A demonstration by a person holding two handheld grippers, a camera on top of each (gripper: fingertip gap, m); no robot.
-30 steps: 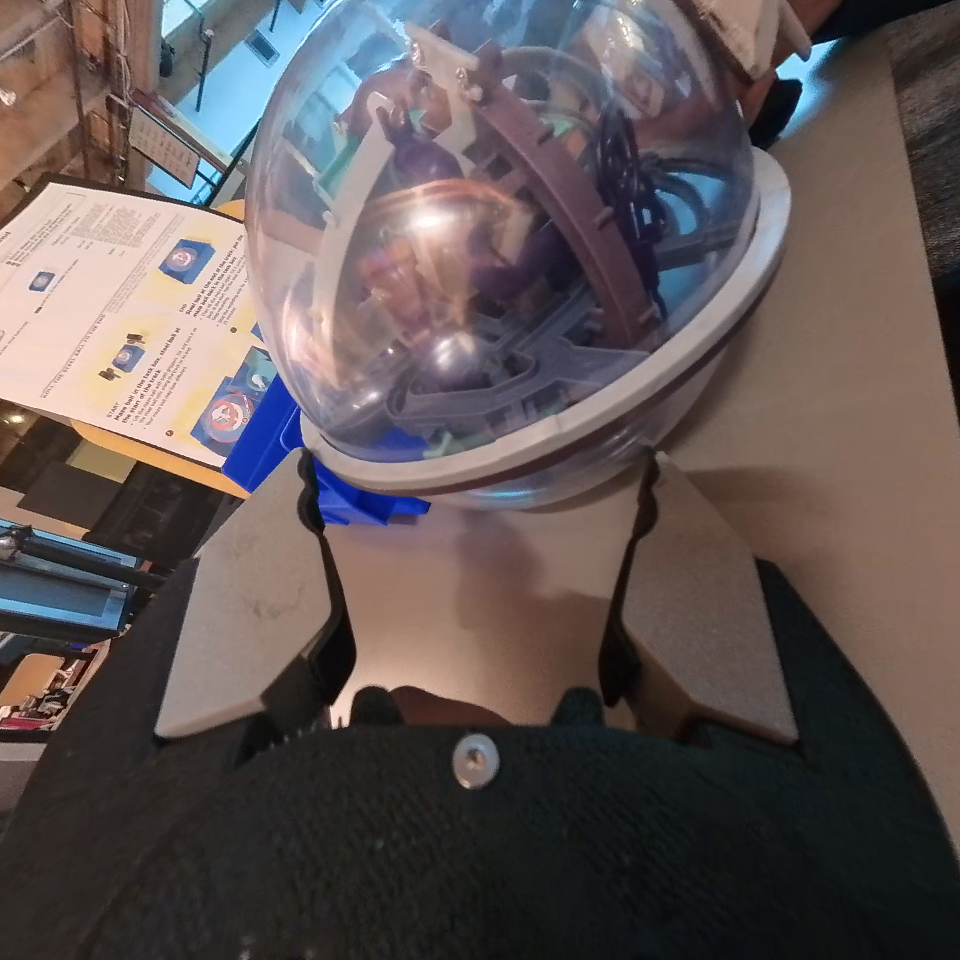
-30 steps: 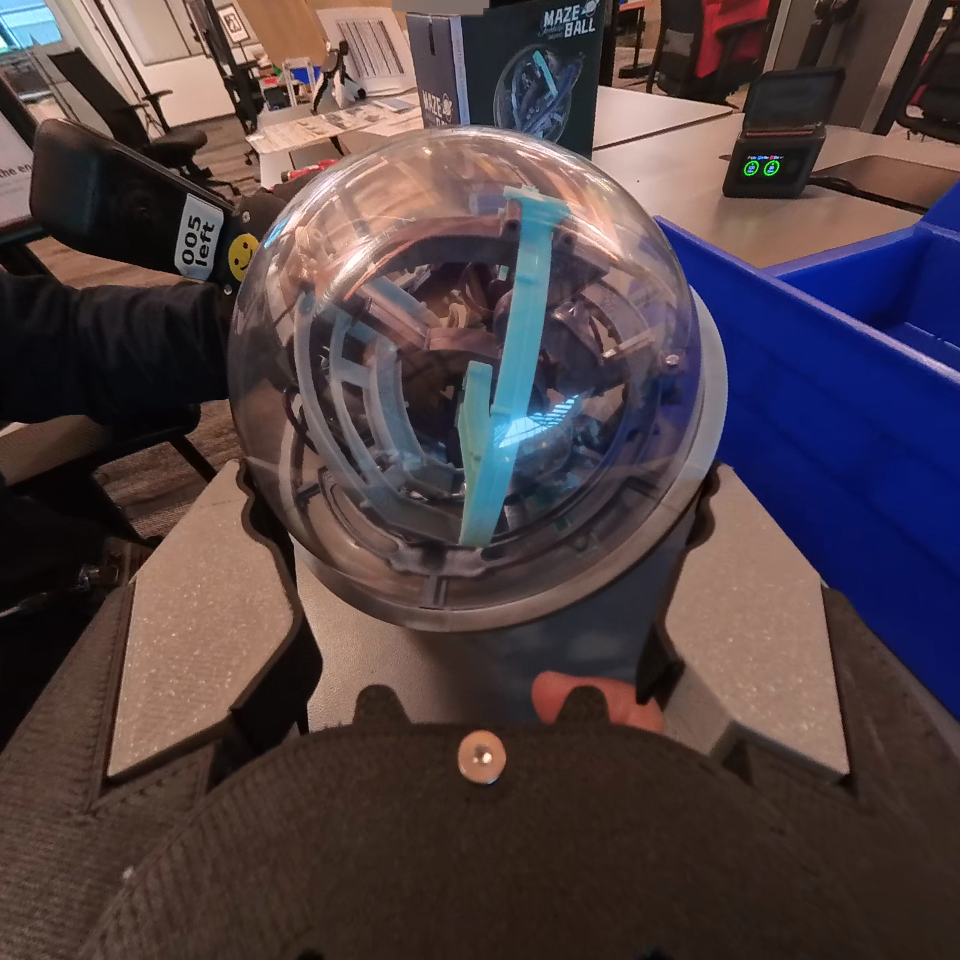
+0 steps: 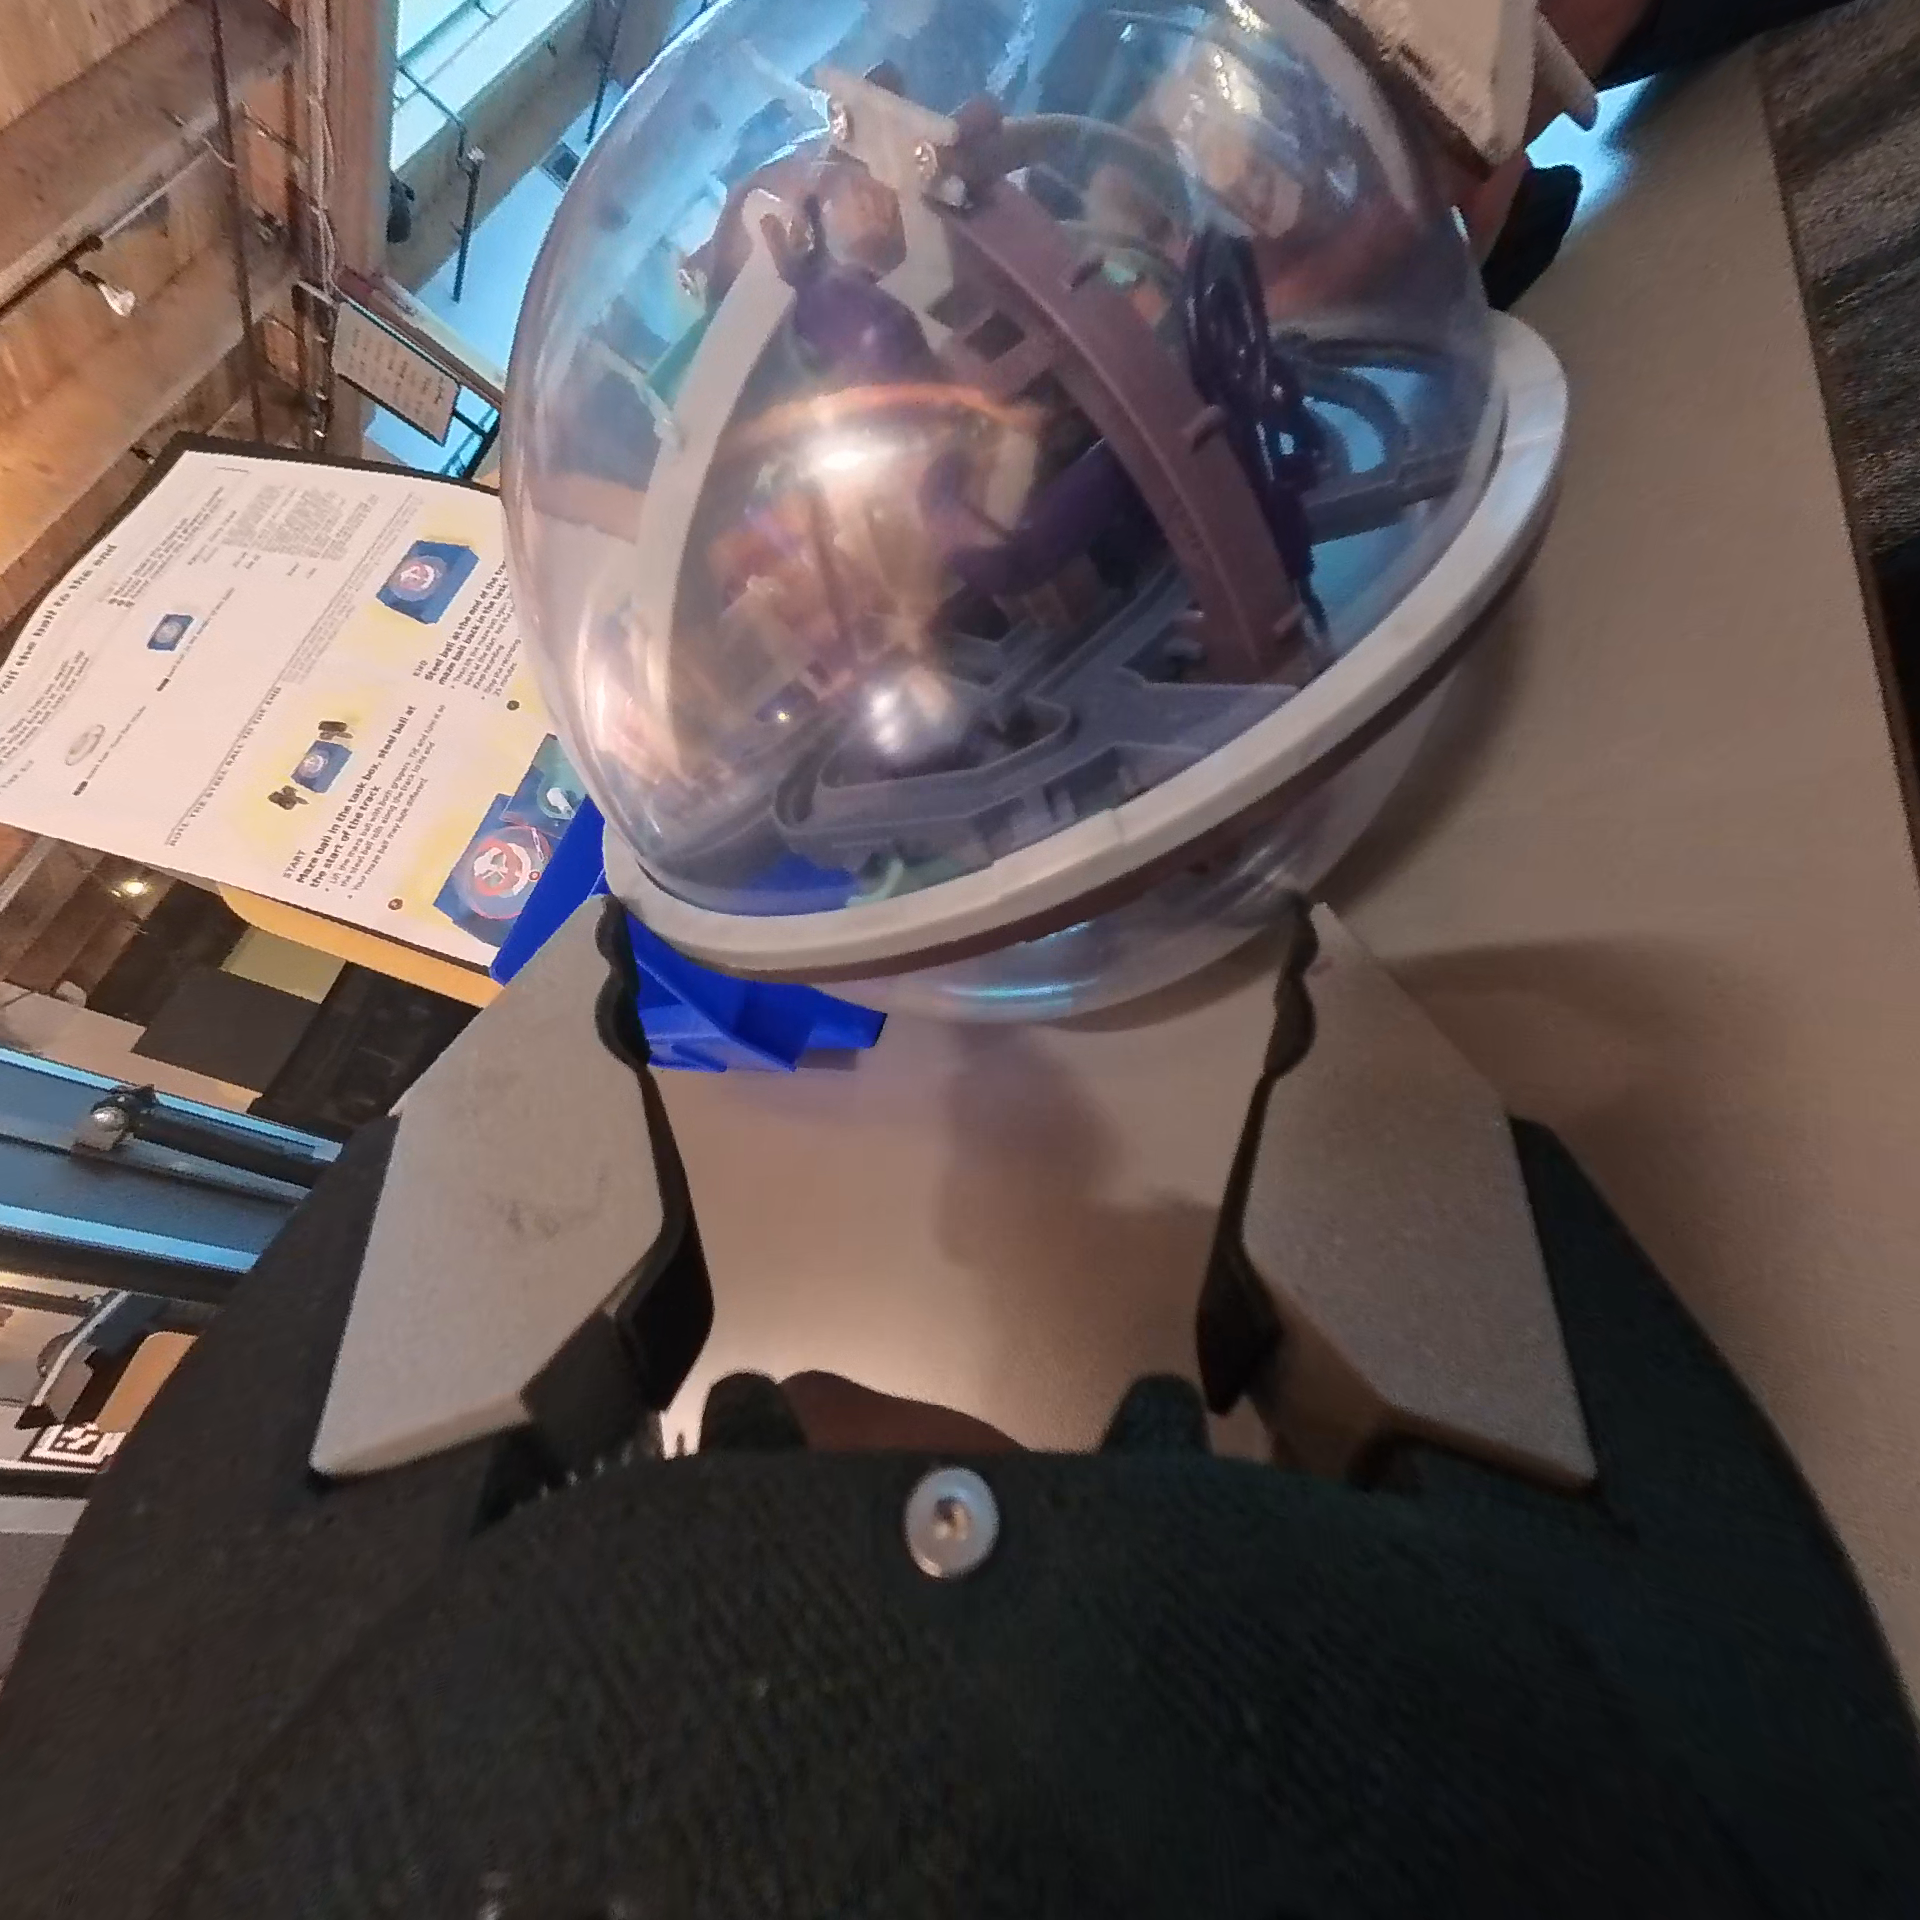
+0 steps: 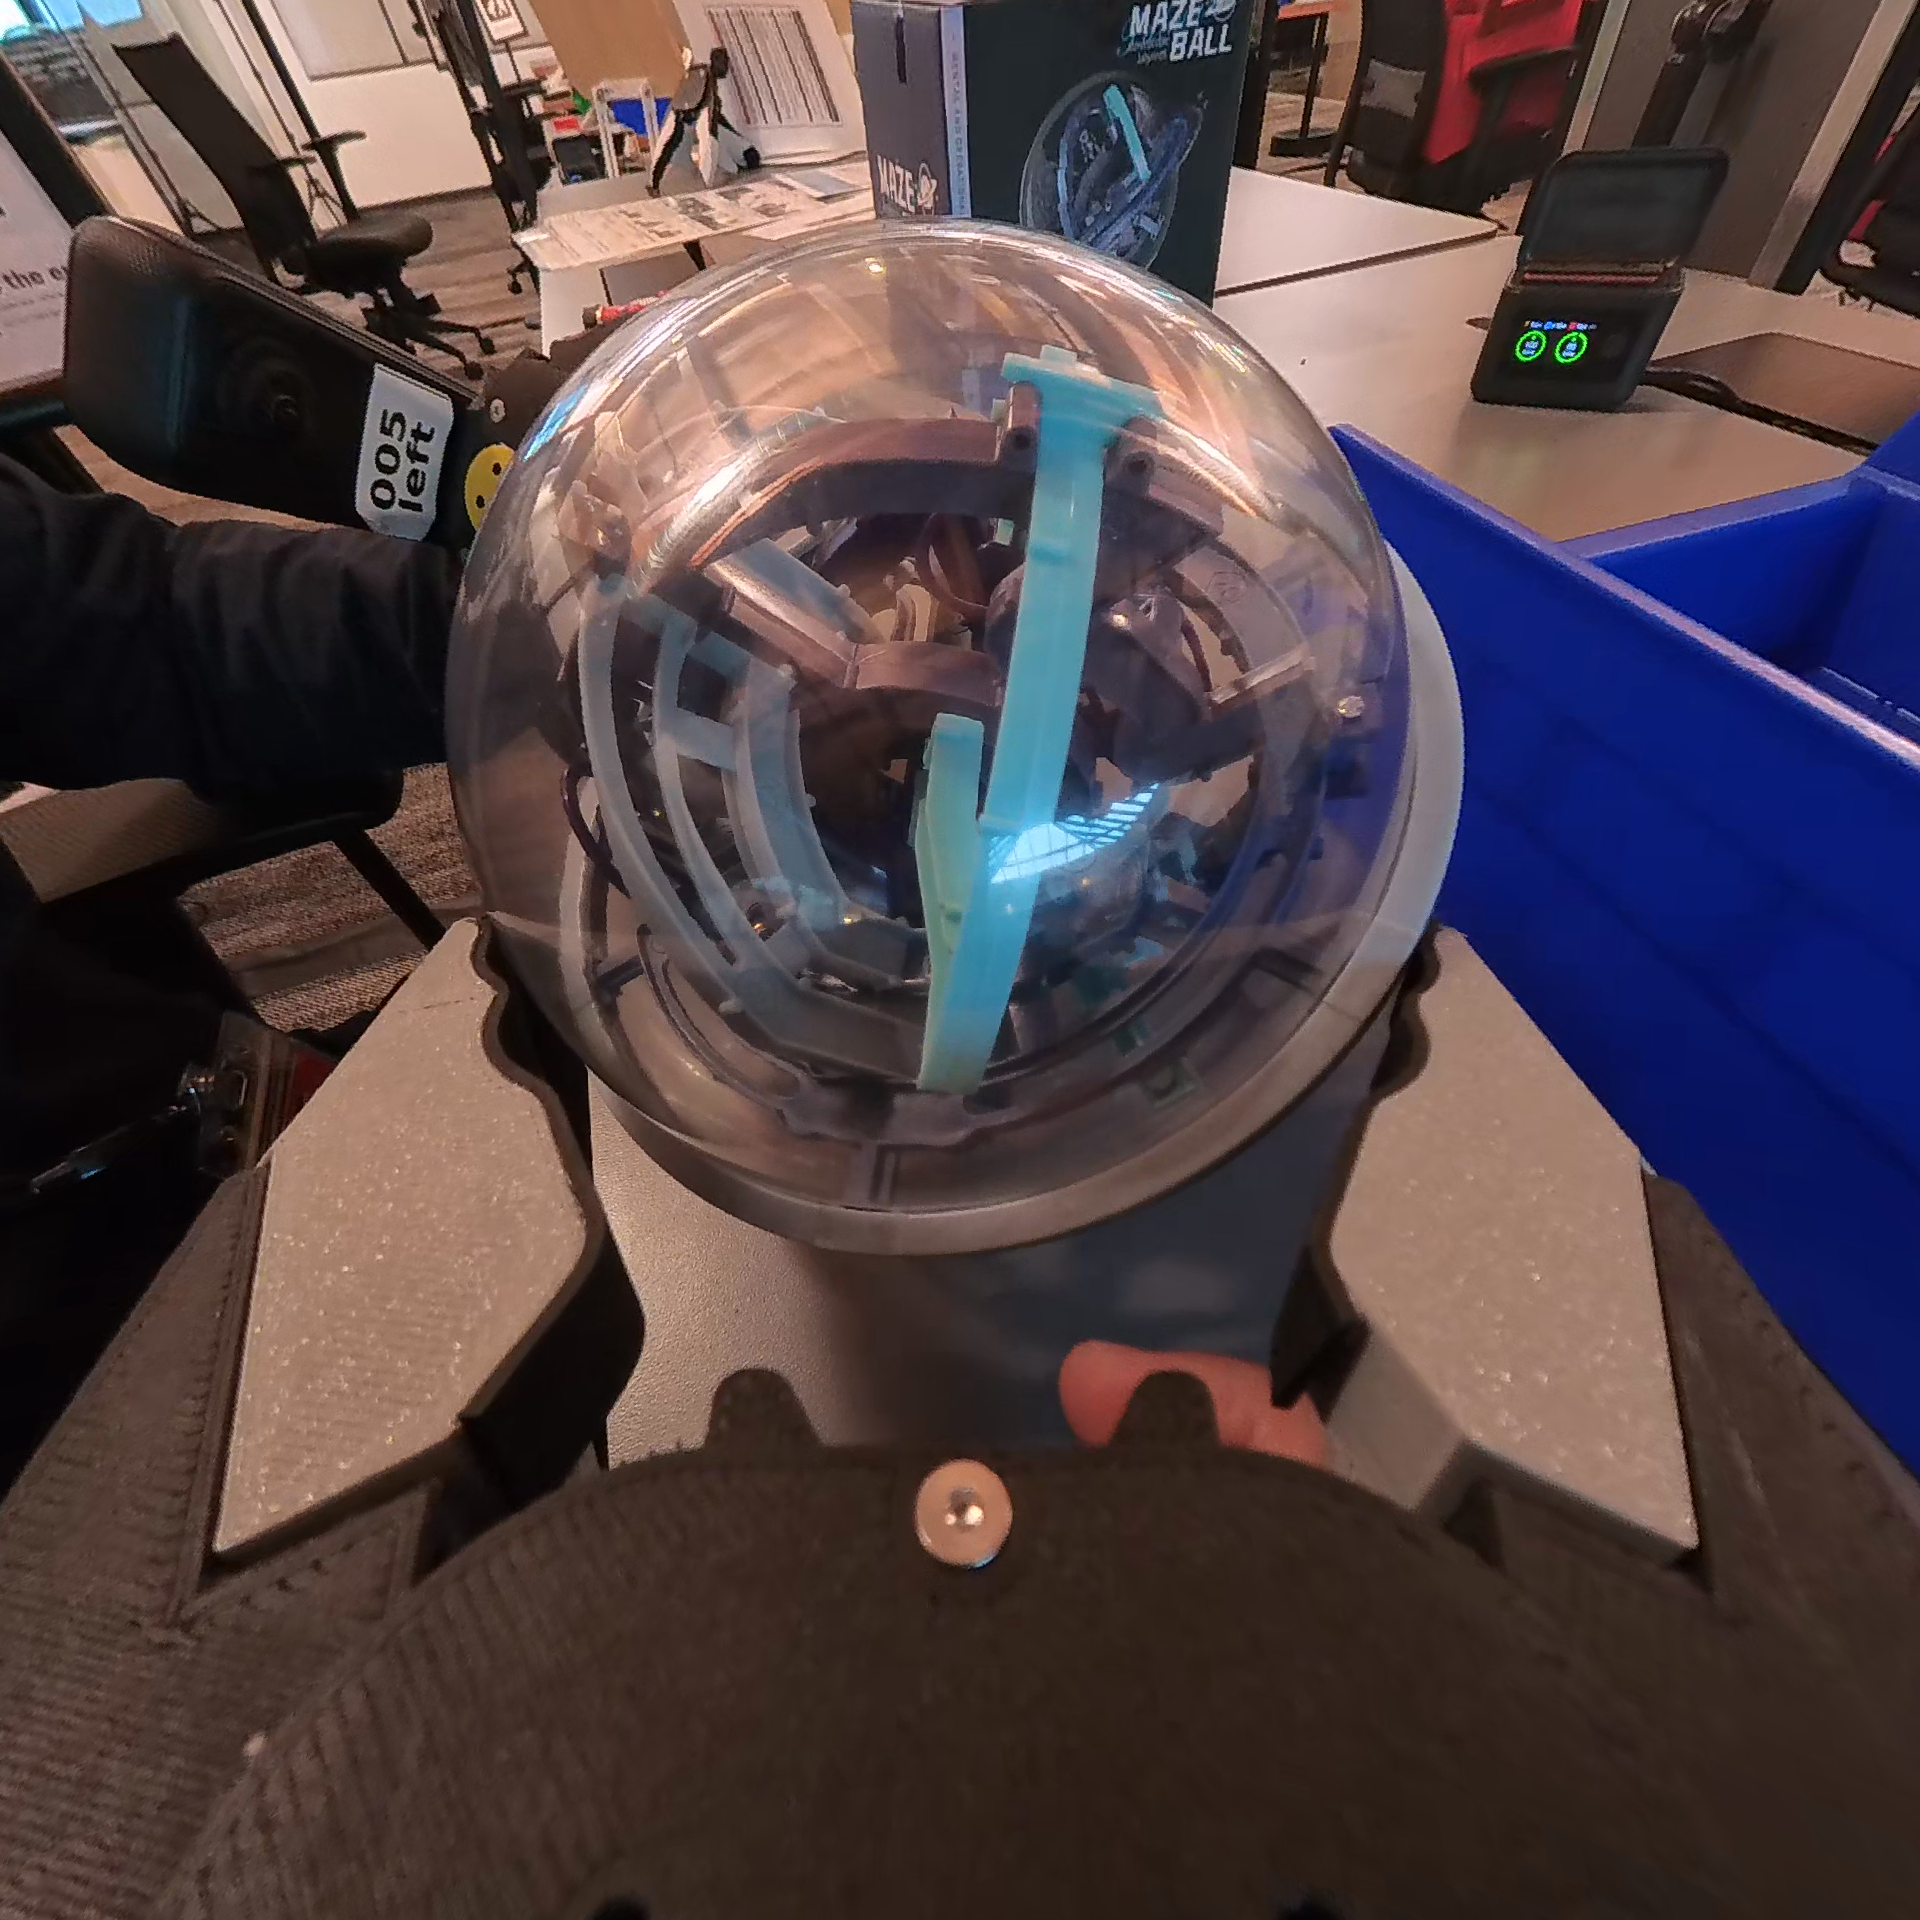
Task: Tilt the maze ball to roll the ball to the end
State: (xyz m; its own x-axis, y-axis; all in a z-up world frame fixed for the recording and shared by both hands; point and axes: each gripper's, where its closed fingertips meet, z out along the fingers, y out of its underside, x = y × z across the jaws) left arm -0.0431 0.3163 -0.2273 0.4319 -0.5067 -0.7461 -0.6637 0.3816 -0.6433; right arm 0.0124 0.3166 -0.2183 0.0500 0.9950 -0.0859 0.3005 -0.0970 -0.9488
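1. Left gripper: I have its jaws spread wide and pressed against opposite sides of the maze ball. Each fingertip meets the clear shell just below the white equator band. The sphere sits directly ahead of the fingers and fills the upper half of this view.

2. Steel ball: I read it as the bright round highlight low inside the sphere, on the grey track close to the band. Glare makes this uncertain. I cannot tell where the track ends.

3. Right gripper: its jaws are also spread wide and clamp the maze ball from the opposite side. The turquoise rail runs nearly upright straight ahead. A blue bin stands close on the right of the fingers. The left gripper's black body shows beyond the sphere on the left.

4. Risk, slip: both grips bear on smooth curved plastic. Uneven squeeze or a fast roll of the wrists could let the sphere rotate or pop out.

5. Risk, overshoot: too steep a tilt would send the steel ball off its track, forcing a restart.

6. Risk, collision: tilting rightward could knock the shell against the blue bin.
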